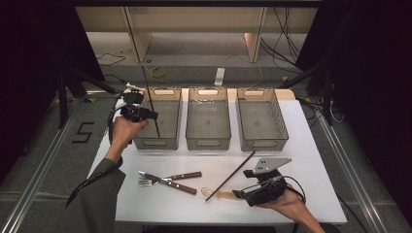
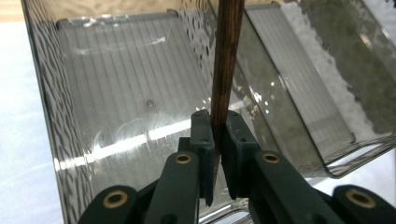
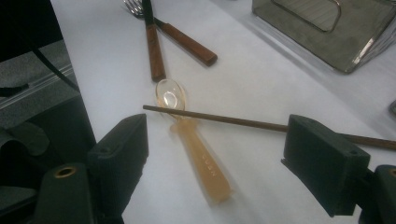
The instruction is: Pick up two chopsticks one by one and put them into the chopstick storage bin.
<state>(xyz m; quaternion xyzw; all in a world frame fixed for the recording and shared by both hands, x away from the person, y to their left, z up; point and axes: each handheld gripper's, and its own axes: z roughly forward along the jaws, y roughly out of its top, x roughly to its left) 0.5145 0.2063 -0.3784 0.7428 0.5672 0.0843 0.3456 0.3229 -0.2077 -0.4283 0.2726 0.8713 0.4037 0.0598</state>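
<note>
My left gripper (image 1: 152, 115) is shut on a dark wooden chopstick (image 1: 150, 99), which stands nearly upright with its lower end inside the left grey bin (image 1: 167, 141). In the left gripper view the pads (image 2: 203, 135) pinch the chopstick (image 2: 227, 65) over the bin's ribbed floor (image 2: 116, 93). My right gripper (image 1: 244, 185) rests low at the table's near right, open. Between its jaws in the right gripper view (image 3: 219, 140) lies a translucent amber spoon (image 3: 196, 149), with a second chopstick (image 3: 219, 120) lying across the spoon's neck.
Two wooden-handled forks (image 1: 170, 180) lie crossed on the white table (image 1: 301, 136) left of the spoon (image 1: 221, 194). The middle bin (image 1: 208, 141) and right bin (image 1: 261, 142) stand in a row with the left one. The lying chopstick (image 1: 231, 175) slants toward the right bin.
</note>
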